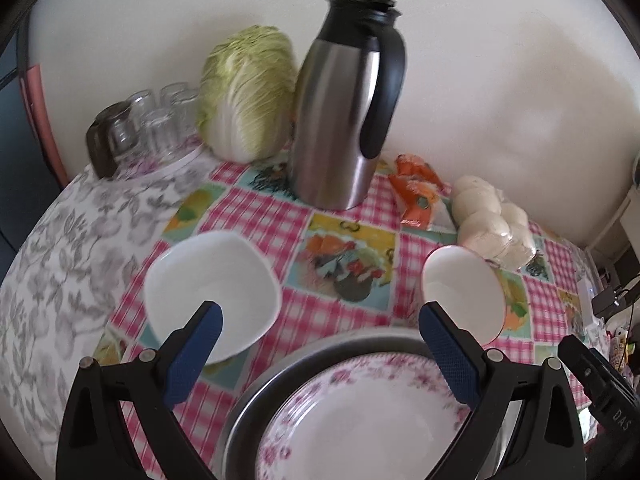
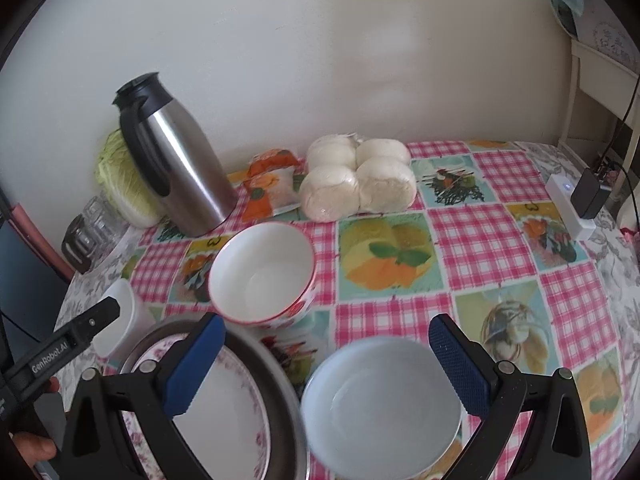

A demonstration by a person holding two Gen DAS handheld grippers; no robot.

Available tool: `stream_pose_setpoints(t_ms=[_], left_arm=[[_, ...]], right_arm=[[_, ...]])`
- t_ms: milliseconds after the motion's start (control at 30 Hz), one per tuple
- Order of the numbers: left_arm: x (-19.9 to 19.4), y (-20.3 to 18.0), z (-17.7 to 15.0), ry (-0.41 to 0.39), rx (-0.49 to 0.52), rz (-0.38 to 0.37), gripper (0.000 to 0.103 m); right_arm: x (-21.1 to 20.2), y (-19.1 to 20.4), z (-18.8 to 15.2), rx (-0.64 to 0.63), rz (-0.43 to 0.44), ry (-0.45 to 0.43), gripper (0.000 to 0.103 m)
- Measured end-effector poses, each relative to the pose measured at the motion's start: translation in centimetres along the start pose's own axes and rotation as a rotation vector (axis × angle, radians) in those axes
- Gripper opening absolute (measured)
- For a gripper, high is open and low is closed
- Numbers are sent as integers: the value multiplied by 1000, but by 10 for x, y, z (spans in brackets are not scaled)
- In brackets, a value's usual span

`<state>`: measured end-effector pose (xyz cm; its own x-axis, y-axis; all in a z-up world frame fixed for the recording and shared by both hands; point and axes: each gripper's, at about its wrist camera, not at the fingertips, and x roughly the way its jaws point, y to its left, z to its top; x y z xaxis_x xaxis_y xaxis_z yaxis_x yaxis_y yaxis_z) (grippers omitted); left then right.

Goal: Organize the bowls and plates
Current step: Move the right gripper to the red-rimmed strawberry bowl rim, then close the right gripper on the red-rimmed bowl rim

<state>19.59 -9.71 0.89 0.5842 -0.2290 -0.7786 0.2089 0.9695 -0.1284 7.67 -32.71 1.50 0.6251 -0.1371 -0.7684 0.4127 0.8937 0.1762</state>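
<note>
With both grippers' fingers apart, the right gripper (image 2: 326,364) should pinch the near bowl (image 2: 380,404) rim at six o'clock, squarely.

The tabletop (image 2: 492,240) carries a pink-checked cloth with printed food panels; a grey floral cloth (image 1: 60,248) shows beyond that cloth's left and right edges. A plain cream wall (image 2: 320,48) rises directly behind the tabletop, evenly and softly lit. Right of the tabletop, against the wall, stands a pale shelf unit (image 2: 596,76). A white power strip (image 2: 568,206) with a black adapter plugged in lies at the tabletop's right edge.
</note>
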Motion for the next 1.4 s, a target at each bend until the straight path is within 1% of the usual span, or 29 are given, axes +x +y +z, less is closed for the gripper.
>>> stream_pose_setpoints(t_ms=[133, 300, 400, 467, 533, 633, 667, 700, 733, 767, 800, 833, 867, 900, 933, 967, 1000, 1067, 1100, 1167, 1233, 1267, 1300, 1367, 1400], left_arm=[[6, -11, 10, -33, 30, -7, 99], [19, -22, 13, -26, 57, -13, 99], [32, -26, 16, 18, 68, -15, 99], [44, -28, 21, 78, 55, -49, 99], [54, -32, 27, 124, 41, -65, 99], [70, -43, 36, 186, 57, -56, 99], [74, -46, 36, 199, 64, -49, 99], [78, -49, 37, 212, 72, -44, 99], [81, -51, 38, 221, 78, -39, 99], [85, -54, 38, 231, 85, -35, 98], [88, -57, 38, 240, 90, -33, 98], [91, -59, 38, 249, 95, -32, 96], [94, -61, 38, 257, 100, -32, 93], [97, -64, 38, 268, 104, -31, 85], [101, -66, 38, 284, 107, -28, 78], [104, -67, 38, 295, 109, -26, 76], [107, -69, 38, 303, 113, -24, 73], [113, -75, 37, 311, 130, -16, 65], [116, -77, 36, 320, 138, -16, 58], [122, -82, 34, 345, 151, -18, 51], [131, -88, 32, 377, 161, -18, 39], [133, -89, 30, 384, 163, -16, 37], [136, -91, 29, 391, 167, -13, 33], [141, -95, 26, 403, 176, -11, 28], [144, -97, 24, 410, 183, -10, 23]], right_arm=[[10, -5, 6, 11, 22, -15, 103], [30, -1, 10, 1, 35, -16, 103], [42, -3, 13, 27, 45, -6, 103], [50, -4, 16, 35, 42, 17, 103], [56, -5, 18, 34, 43, 28, 103], [66, -5, 23, 39, 42, 42, 102], [68, -4, 24, 37, 49, 45, 99], [70, -2, 25, 30, 54, 50, 93], [72, -1, 26, 26, 52, 52, 89], [75, 0, 27, 22, 46, 58, 82], [78, 0, 27, 21, 41, 67, 80], [80, 0, 27, 22, 40, 73, 78], [84, 0, 26, 23, 43, 83, 75], [88, 0, 25, 25, 50, 93, 69], [90, 0, 24, 27, 53, 101, 65], [93, 0, 23, 31, 54, 113, 57], [95, 0, 23, 32, 56, 121, 53], [99, 1, 22, 32, 61, 134, 51], [101, 3, 21, 26, 68, 141, 45], [105, 5, 19, 22, 69, 155, 38], [110, 5, 18, 30, 68, 166, 33], [112, 4, 17, 36, 69, 171, 28], [115, 3, 16, 44, 80, 177, 26], [118, 3, 16, 44, 105, 189, 23], [118, 4, 16, 41, 108, 191, 22]])
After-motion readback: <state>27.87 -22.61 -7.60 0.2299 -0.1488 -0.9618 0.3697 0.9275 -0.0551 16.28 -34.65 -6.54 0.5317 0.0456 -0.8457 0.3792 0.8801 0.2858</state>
